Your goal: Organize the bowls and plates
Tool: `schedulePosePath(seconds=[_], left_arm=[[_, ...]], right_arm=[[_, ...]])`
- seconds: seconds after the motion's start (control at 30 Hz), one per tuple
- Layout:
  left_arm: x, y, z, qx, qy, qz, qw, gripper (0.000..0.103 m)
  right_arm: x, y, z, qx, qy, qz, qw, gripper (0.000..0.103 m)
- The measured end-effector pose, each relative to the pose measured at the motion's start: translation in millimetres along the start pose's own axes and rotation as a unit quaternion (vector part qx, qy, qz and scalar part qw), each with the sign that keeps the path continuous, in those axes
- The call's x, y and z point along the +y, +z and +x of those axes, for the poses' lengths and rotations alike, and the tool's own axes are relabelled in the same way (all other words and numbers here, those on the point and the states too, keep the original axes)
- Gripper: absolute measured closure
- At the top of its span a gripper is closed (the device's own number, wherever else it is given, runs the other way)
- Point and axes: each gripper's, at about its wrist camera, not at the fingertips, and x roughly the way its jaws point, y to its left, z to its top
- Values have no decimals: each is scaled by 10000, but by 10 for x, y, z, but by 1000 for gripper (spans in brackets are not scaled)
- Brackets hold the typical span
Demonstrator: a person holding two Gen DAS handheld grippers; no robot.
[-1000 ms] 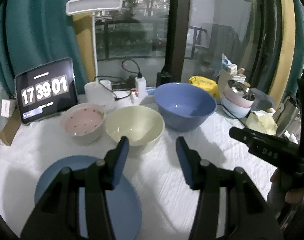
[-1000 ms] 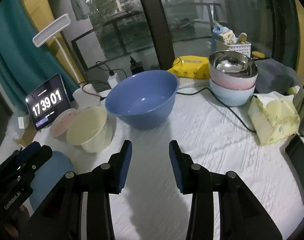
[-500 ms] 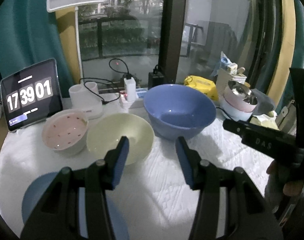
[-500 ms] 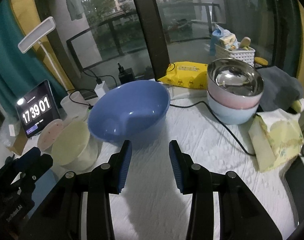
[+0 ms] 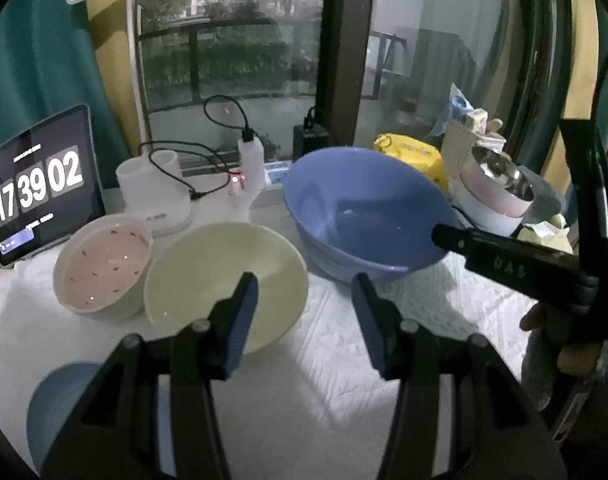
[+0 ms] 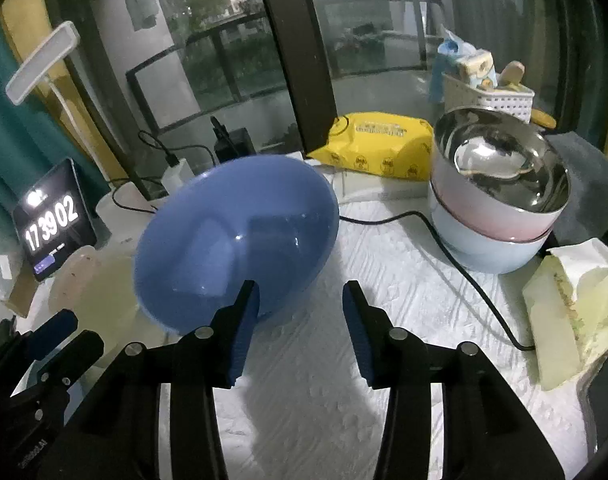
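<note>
A large blue bowl (image 5: 364,212) stands at the middle of the white table, also in the right wrist view (image 6: 232,240). Left of it are a cream bowl (image 5: 224,280) and a pink speckled bowl (image 5: 104,264). A blue plate (image 5: 64,408) lies at the near left, partly hidden by my left gripper. A stack of a steel, a pink and a pale blue bowl (image 6: 500,200) stands at the right. My left gripper (image 5: 304,320) is open and empty, just short of the cream bowl. My right gripper (image 6: 300,328) is open and empty, close to the blue bowl's near rim.
A tablet clock (image 5: 36,188) leans at the far left. A white cup and charger with cables (image 5: 156,196) stand behind the bowls. A yellow wipes pack (image 6: 380,148), a black cable (image 6: 456,264) and a tissue pack (image 6: 576,304) lie at the right.
Both grippers moved forward toward the bowls. The blue bowl looms larger in the right view. The plate slid lower in the left view. Both stayed open.
</note>
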Motion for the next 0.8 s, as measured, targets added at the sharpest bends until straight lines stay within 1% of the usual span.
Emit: schedulePosePath(seconds=[0.27,0.3,0.47,0.7,0.8], left_arm=[[-87,-16,160,139,-52,83,9999,53],[-96,-17,173,144,-49,93,9998,53],[-184,-28,201,75,-83,215,9997,53],[-338,-36,263,34,-78,442,9990,53],[-351,-30,254,-69,-70,391,9992,54]], right_arm=[[-93,-102,211,296,-24,84,9995,58],[-105,-116,227,309,-24,89,9995,59],[-170,-169,296,399,-95,57,9991,82],[-187,-232,283,319,-7,-22,9995,84],[-215,-252,251,305,57,3,9995,84]])
